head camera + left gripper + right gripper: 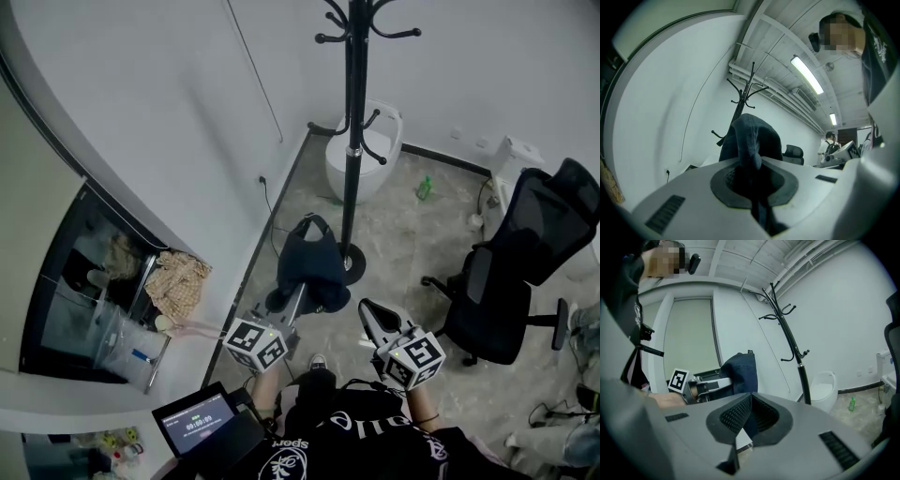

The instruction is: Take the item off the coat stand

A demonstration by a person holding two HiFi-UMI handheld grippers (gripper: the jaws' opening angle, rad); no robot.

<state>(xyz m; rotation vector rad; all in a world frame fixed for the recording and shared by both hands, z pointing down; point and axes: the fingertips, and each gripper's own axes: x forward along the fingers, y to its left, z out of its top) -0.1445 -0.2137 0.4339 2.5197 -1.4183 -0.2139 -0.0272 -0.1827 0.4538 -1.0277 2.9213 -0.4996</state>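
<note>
Fabric of a dark navy cloth bag with a loop handle is pinched between the jaws of the left gripper. The left gripper view shows the cloth bunched in the hollow between the pads and rising above them. The bag hangs on no hook. In the head view it sits at 9 o'clock of the round base of the tall black metal coat stand, overlapping the base's edge. The stand's curved hooks are bare in both gripper views.

At 3 o'clock of the left gripper, the right gripper has its jaws pressed together, with nothing between the pads. From its own view the bag shows beyond the pad tips at 12 o'clock.

A black mesh office chair stands at 3 o'clock of the stand. A white rounded floor fixture sits behind the pole at 12 o'clock. A small green bottle lies on the grey floor at 2 o'clock of the stand's base.
</note>
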